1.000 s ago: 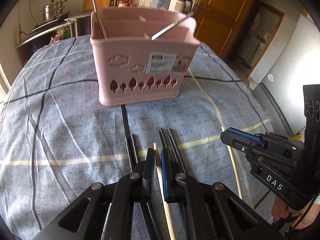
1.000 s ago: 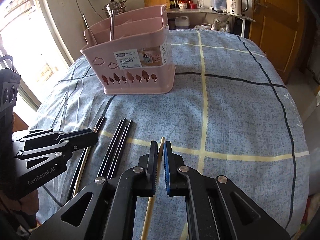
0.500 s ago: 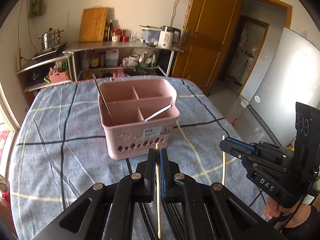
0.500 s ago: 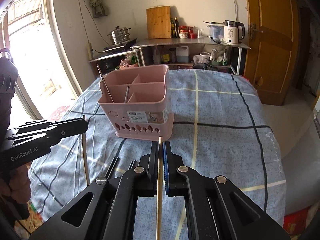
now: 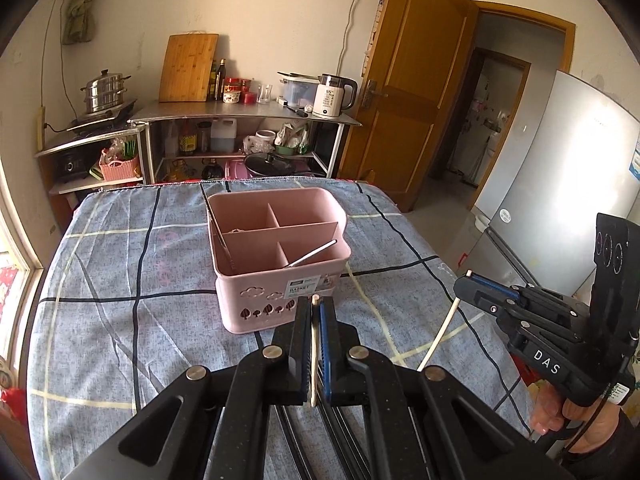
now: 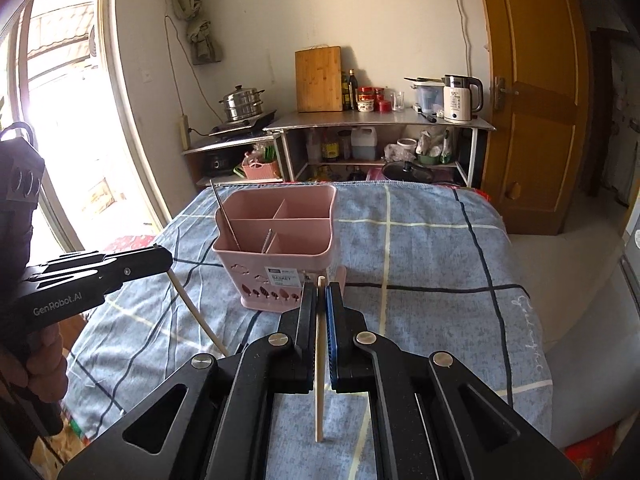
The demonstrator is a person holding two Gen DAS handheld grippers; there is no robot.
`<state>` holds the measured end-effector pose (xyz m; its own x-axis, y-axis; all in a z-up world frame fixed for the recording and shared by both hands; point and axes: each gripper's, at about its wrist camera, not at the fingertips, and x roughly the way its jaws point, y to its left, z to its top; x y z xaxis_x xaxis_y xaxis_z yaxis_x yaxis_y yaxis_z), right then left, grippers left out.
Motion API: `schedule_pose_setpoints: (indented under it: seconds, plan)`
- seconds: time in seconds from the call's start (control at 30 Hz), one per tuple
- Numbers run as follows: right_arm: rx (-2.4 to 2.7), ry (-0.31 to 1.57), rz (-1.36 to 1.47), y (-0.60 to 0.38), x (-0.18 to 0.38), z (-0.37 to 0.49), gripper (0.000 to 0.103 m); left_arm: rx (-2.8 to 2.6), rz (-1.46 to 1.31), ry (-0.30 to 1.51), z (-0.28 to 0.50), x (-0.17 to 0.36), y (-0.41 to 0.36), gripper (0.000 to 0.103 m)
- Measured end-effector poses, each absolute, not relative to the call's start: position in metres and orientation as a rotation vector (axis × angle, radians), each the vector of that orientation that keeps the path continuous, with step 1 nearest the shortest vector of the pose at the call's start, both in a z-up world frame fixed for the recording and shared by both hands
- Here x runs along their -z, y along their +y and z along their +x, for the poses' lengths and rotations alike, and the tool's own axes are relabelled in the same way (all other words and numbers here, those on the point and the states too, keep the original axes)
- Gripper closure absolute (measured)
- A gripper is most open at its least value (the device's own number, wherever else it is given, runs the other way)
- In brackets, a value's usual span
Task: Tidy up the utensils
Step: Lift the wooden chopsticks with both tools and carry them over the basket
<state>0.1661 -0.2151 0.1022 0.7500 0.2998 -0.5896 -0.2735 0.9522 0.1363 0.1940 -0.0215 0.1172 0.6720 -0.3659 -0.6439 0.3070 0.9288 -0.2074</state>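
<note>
Both claws have risen off the table point(image 5: 120, 320), each clenched on a pale chopstick; we are mid-carry; next, lower them into the pink basket point(image 5: 276, 264).

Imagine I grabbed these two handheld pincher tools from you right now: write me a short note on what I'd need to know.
Left gripper: jaws shut on a light wooden chopstick, lifted off the table.
Right gripper: jaws shut on a second wooden chopstick, also in the air.
Pink basket stands ahead on the blue checked cloth; two metal utensils already lean inside.
Done: both wooden chopsticks picked up.
Left: drop them into a compartment, then collect the black chopsticks lying on the cloth under the left gripper.
</note>
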Motion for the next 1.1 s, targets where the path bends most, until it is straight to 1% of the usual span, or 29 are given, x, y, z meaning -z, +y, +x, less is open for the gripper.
schedule_pose_setpoints:
  seconds: [0.63,0.87,1.1]
  plan:
    - [-0.306,0.636,-0.017,-0.221,-0.111,0.113,0.099,0.375,-0.057,0.764,0.146,-0.116,-0.013,0.099]
    - [-0.318,0.595,0.011,-0.218,-0.125,0.123,0.099,0.372,-0.076,0.743,0.151,-0.129,-0.005,0.099]
    - [-0.336,0.541,0.071,-0.21,-0.146,0.147,0.099,0.347,-0.105,0.697,0.174,-0.157,0.011,0.099]
